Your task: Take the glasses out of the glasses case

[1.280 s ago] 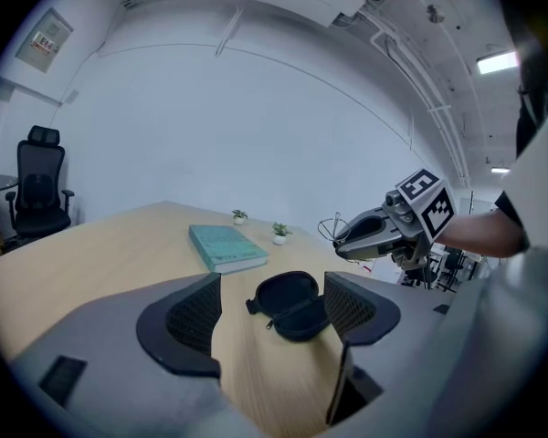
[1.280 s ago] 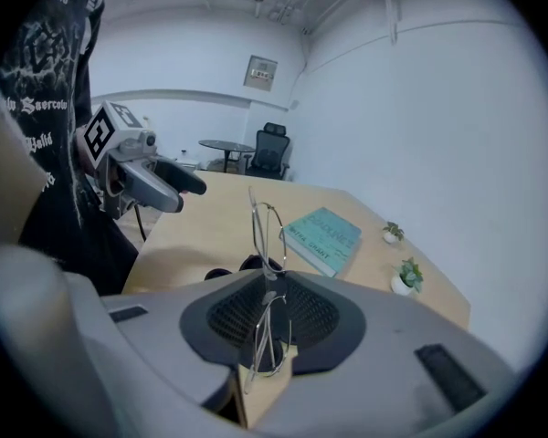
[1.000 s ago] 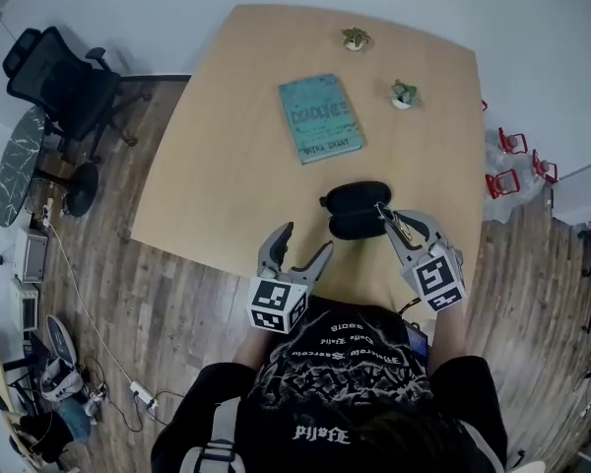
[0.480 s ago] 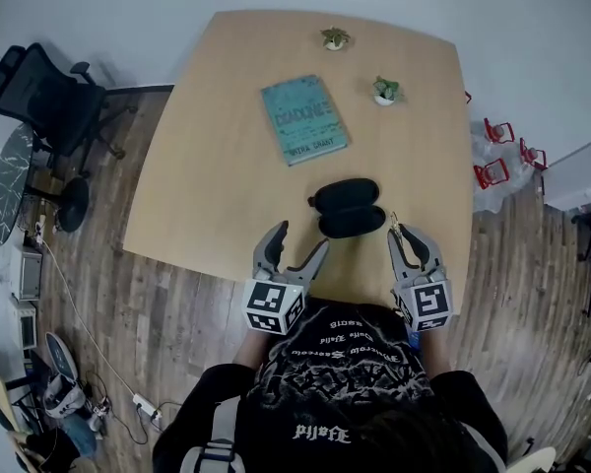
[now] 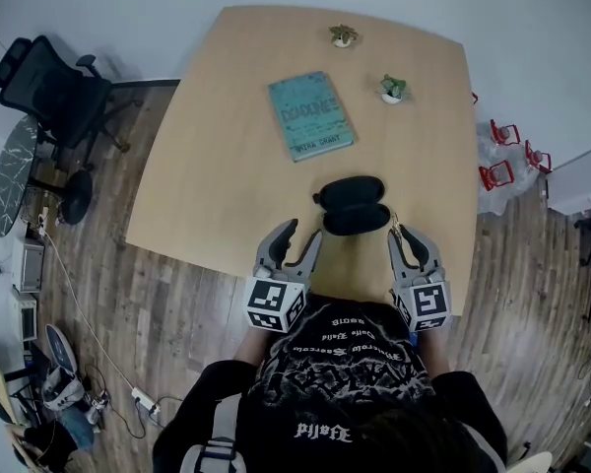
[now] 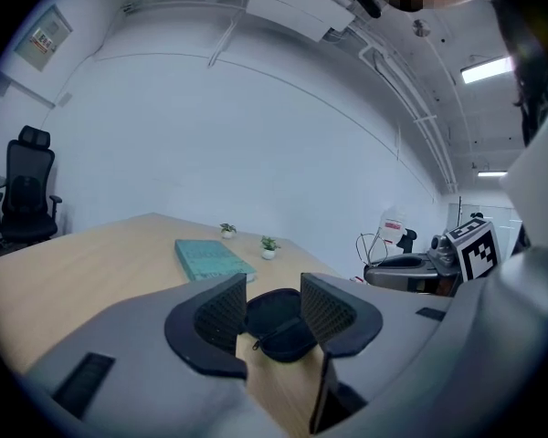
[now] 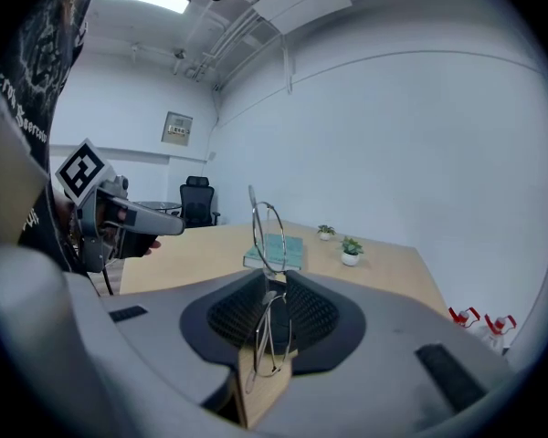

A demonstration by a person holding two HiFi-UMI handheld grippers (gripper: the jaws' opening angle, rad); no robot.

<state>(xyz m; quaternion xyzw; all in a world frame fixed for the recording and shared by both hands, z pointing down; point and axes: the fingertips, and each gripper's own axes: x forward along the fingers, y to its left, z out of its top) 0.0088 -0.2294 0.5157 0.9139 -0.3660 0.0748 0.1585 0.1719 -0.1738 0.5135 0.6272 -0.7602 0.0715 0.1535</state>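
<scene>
Your right hand-held gripper (image 7: pixel 272 313) has its jaws drawn nearly together, pinching the thin round wire-rimmed glasses (image 7: pixel 268 235). One lens ring stands up above the pads and the rest of the frame hangs down between them. In the head view this right hand-held gripper (image 5: pixel 404 236) sits at lower centre-right, over the near edge of the light wooden worktop (image 5: pixel 227 166). The glasses (image 5: pixel 395 223) are at its tips, just right of the case and out of it.

Your left hand-held gripper (image 6: pixel 272 304) is about half spread and its jaws are closing. Nothing is clamped between the pads. The black soft zip-up glasses case (image 6: pixel 279 322) lies on the worktop just past the tips, framed by the gap. From above, the left hand-held gripper (image 5: pixel 300 233) points at the case's lower left end.

The case (image 5: pixel 352 205) lies at the centre of the frame with both halves folded open, dark lining up.

Further up the worktop lie a teal hardcover book (image 5: pixel 311 116) and two small potted plants (image 5: pixel 343 35) (image 5: pixel 392 89).
</scene>
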